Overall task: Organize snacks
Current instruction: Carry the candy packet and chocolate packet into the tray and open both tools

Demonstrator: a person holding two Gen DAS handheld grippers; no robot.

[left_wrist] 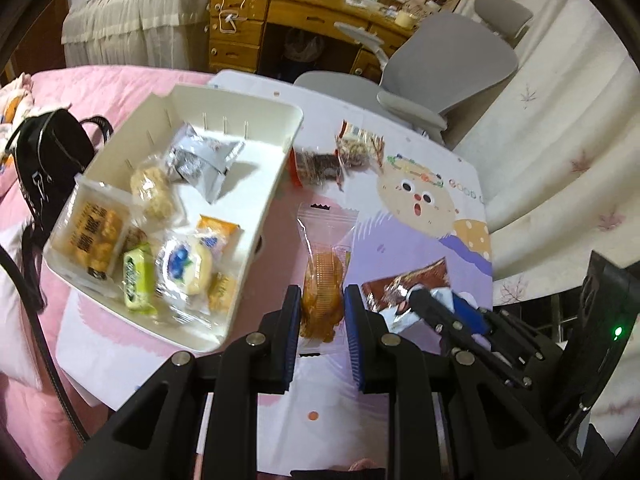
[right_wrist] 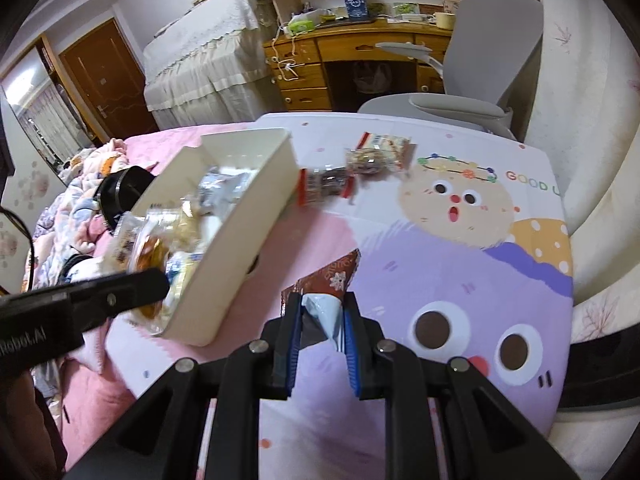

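Left of the cartoon table (left_wrist: pixel 400 240), the white bin (left_wrist: pixel 256 216) sits partly on the table and partly over the pink bedding (left_wrist: pixel 100 88), already loaded with wrapped snacks. Its overhanging left side is a risk: I judge that a heavy drop there could tip it toward the black bag (left_wrist: pixel 44 160) lying just beyond on the bed.

Just right of the bin, the left gripper (left_wrist: pixel 322 308) is clenched on an orange snack in a clear packet (left_wrist: pixel 323 280), gripped around its lower bulge with the long clear top sticking free. That loose flap could catch on the bin's near wall, and the slick film may slide between the pads.

Further right of the bin, the right gripper (right_wrist: pixel 322 316) is clamped on a red foil packet (right_wrist: pixel 334 274), held by a crumpled silver corner only. Such a thin pinch could let the packet swing or tear loose.

The two grippers hang close together, so heading for the bin at once could knock them.

At the bin's far right corner, a dark packet (left_wrist: pixel 318 164) and a nut packet (left_wrist: pixel 358 146) wait on the table, easy to sweep off.
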